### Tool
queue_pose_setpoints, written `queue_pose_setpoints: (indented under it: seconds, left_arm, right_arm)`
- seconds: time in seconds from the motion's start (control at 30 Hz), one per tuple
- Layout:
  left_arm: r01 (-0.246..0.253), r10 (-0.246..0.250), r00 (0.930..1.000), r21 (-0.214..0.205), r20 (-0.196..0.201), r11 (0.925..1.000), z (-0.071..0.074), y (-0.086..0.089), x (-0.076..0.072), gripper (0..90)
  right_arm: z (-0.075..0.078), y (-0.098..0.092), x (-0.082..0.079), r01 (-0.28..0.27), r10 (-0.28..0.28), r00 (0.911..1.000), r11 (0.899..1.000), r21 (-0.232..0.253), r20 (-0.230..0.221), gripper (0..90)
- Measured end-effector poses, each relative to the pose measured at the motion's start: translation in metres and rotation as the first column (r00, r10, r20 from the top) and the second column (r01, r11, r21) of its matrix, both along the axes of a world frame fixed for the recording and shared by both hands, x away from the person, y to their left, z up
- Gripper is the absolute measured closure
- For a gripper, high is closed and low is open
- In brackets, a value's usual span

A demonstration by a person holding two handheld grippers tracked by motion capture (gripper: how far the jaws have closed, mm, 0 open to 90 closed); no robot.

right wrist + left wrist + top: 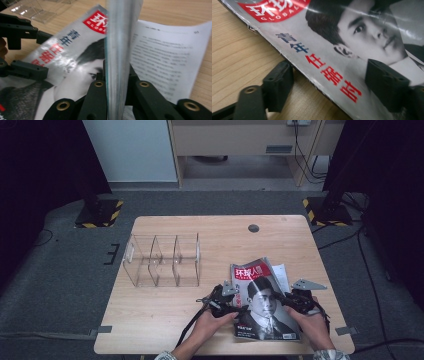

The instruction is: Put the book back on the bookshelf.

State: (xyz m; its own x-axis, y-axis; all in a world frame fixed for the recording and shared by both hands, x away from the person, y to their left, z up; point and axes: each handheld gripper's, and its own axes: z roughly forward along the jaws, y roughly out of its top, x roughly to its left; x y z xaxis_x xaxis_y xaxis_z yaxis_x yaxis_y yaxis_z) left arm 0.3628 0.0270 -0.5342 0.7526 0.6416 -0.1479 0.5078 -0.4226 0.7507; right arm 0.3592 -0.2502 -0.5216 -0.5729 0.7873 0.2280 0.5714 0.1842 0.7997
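Note:
A magazine [265, 317] with a red title block and a black-and-white portrait lies at the table's near right. My left gripper [239, 308] is at its left edge. In the left gripper view the left gripper [329, 82] is open: one jaw rests on the wood beside the spine, the other over the magazine's cover [324, 47], with a wide gap between. My right gripper [294, 300] is at the magazine's right edge. In the right gripper view the right gripper [117, 87] is shut on a thin sheaf of lifted pages [117, 37], seen edge-on, baring a text page [162, 57].
A clear acrylic organizer [162, 260] with several compartments stands on the wooden table [160, 315], left of the magazine. A dark round grommet [253, 228] sits near the far edge. The left gripper [46, 53] appears at the left of the right gripper view.

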Motion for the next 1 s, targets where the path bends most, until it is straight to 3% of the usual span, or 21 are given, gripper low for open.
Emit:
queue_pose_setpoints:
  seconds: [0.07, 0.13, 0.23, 0.33, 0.4, 0.53, 0.7, 0.83, 1.0]
  left_arm:
    - [-0.005, 0.005, 0.9999, 0.008, 0.015, 1.0, 0.0, 0.0, -0.001, 30.6]
    - [-0.007, 0.007, 0.9997, 0.014, 0.023, 0.9999, 0.0, 0.0, -0.001, 33.6]
    - [-0.015, 0.015, 0.9995, 0.017, 0.029, 0.9997, 0.0, 0.002, -0.001, 37.3]
    - [-0.019, 0.018, 0.9994, 0.017, 0.031, 0.9997, 0.0, 0.003, -0.001, 40.7]
    - [-0.023, 0.023, 0.9993, 0.015, 0.031, 0.9996, 0.0, 0.003, -0.001, 43.9]
    - [-0.026, 0.026, 0.9994, 0.0, 0.024, 0.9997, 0.001, 0.004, -0.001, 50.5]
    - [-0.014, 0.013, 0.9995, 0.004, 0.03, 0.9999, 0.006, 0.003, 0.003, 55.1]
    - [0.003, -0.003, 0.9997, 0.003, 0.023, 1.0, 0.012, -0.003, 0.013, 46.7]
    - [-0.009, 0.009, 0.9999, -0.047, -0.006, 0.9988, 0.022, -0.009, 0.034, 35.5]
  right_arm:
    - [-0.002, 0.002, 0.001, -0.011, 0.011, 0.9999, 0.999, -0.053, -0.002, 78.9]
    - [-0.004, 0.004, 0.002, -0.005, 0.003, 0.9999, 0.995, -0.103, -0.013, 65.4]
    - [-0.006, 0.002, 0.004, 0.042, -0.051, 0.9977, 0.983, -0.18, -0.044, 39.0]
    - [-0.006, -0.008, 0.003, 0.124, -0.133, 0.9908, 0.968, -0.218, -0.024, 25.5]
    - [-0.005, -0.013, 0.0, 0.142, -0.152, 0.9877, 0.968, -0.207, -0.036, 27.9]
    - [-0.008, -0.012, -0.001, 0.113, -0.127, 0.9903, 0.972, -0.205, -0.056, 33.8]
    - [-0.01, -0.01, -0.002, 0.121, -0.13, 0.991, 0.971, -0.205, -0.032, 34.2]
    - [-0.011, -0.008, -0.002, 0.124, -0.132, 0.9909, 0.97, -0.209, -0.024, 34.6]
    - [-0.012, -0.009, -0.001, 0.116, -0.12, 0.9927, 0.972, -0.205, -0.009, 34.8]
